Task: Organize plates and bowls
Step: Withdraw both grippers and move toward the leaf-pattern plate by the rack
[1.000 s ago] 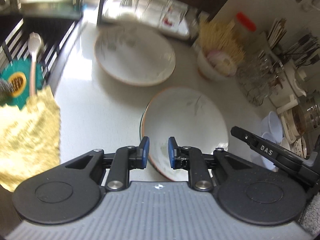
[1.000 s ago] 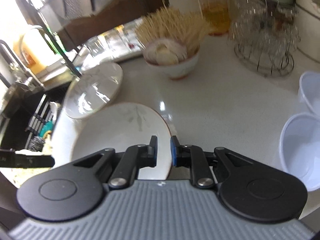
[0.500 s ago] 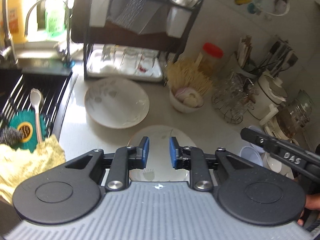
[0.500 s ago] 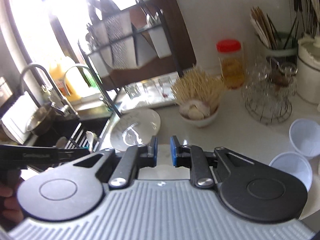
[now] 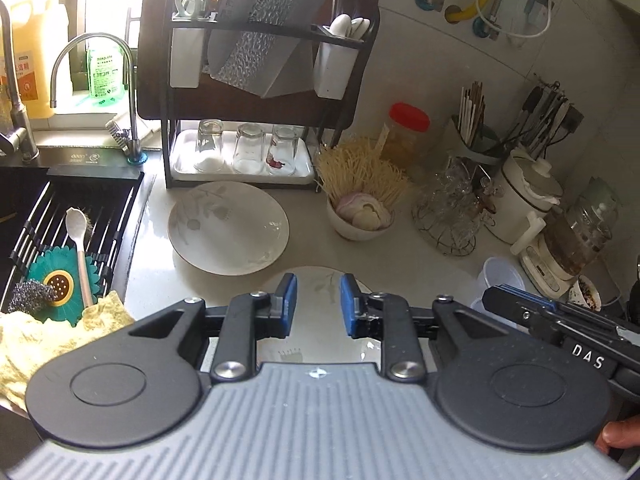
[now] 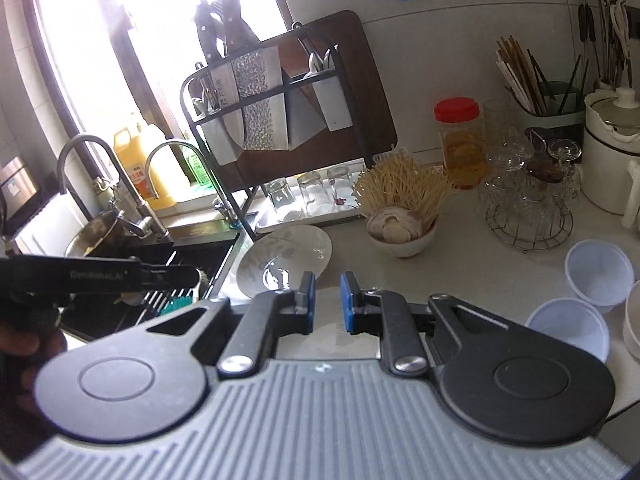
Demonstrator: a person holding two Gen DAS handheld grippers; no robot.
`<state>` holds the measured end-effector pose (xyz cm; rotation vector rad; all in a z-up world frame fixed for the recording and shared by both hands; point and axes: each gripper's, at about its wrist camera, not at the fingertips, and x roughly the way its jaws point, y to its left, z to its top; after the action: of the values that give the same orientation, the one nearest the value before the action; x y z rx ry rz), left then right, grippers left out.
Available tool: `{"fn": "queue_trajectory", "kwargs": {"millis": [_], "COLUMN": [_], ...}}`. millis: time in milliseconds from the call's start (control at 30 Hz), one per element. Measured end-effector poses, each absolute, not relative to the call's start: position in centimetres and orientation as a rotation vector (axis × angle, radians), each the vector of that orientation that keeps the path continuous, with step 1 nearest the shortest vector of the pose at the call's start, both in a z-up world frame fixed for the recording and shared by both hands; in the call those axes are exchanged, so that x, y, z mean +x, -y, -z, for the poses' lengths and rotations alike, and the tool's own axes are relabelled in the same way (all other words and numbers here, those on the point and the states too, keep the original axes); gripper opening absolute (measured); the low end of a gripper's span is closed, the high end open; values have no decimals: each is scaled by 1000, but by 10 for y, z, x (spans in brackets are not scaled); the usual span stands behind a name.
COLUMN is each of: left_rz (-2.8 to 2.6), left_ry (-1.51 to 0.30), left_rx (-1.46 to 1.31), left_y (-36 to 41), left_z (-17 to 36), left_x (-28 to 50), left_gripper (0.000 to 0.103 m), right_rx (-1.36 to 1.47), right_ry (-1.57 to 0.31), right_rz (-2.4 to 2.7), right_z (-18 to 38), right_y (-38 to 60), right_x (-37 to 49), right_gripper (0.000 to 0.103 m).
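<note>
Left claw (image 5: 316,300): I see it slightly parted, nothing between the pads.
Right claw (image 6: 327,300): narrow gap, empty too.
Near plate (image 5: 316,280): flat on the tabletop (image 5: 420,264), directly below and ahead of both claws.
Far plate (image 5: 228,227): beyond it, up-left toward the sink — my left claw looks nearer.

Place: a home kitchen.
Landmark: black metal dish rack (image 5: 256,92) on the pale stone surface (image 5: 404,256).
Left of rack: curved steel tap (image 5: 96,80) over a dark sink (image 5: 36,216).
In front of rack: white floral ceramic plate (image 5: 228,228).
Right of rack: chopsticks in a green holder (image 5: 474,128).
</note>
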<state>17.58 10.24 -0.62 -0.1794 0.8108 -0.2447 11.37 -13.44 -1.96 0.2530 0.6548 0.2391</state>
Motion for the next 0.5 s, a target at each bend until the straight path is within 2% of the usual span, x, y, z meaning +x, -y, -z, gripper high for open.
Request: {"fn": "queue_trajectory", "kwargs": {"millis": [500], "left_rz": [170], "left_ry": [-878], "left_rx": [-211], "left_y": [-98], "left_z": [25], "left_x": [157], "left_gripper": [29], "right_rx": [195], "right_ry": [-703], "right_rz": [-295], "right_z": [25], "right_y": [139], "right_x": [110], "right_gripper": [18]}}
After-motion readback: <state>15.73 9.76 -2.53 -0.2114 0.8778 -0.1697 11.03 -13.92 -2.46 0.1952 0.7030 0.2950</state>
